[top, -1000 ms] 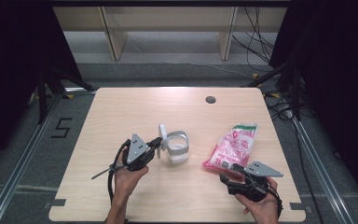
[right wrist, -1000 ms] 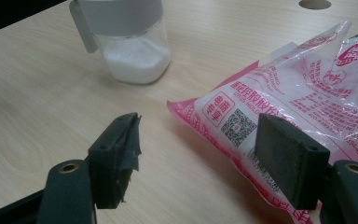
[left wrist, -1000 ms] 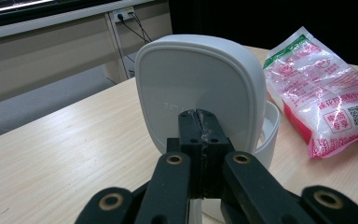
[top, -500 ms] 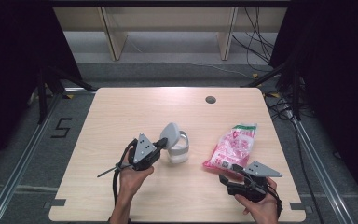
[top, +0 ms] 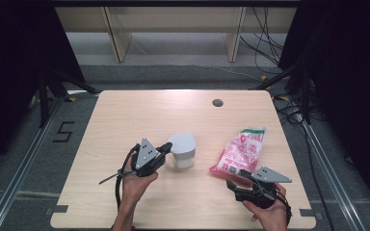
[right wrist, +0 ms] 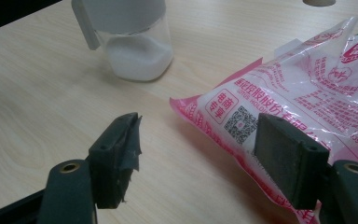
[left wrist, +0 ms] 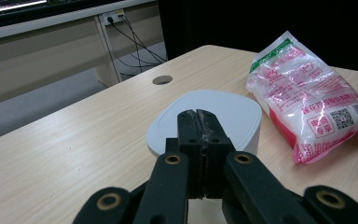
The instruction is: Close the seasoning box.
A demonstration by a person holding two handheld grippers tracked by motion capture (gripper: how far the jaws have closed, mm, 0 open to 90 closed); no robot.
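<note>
High view is showing the left gripper [top: 165, 148], jaws pressed together and holding nothing, touching the white-lidded jar [top: 182, 150] at frame centre; lower right, the right gripper [top: 232, 181] is gaping wide beside the pink bag [top: 240, 150]

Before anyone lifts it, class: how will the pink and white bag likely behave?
The bag probably flops and sags, since its thin film is creased. Its glossy surface may slip. The loose white contents would likely shift when lifted.
</note>
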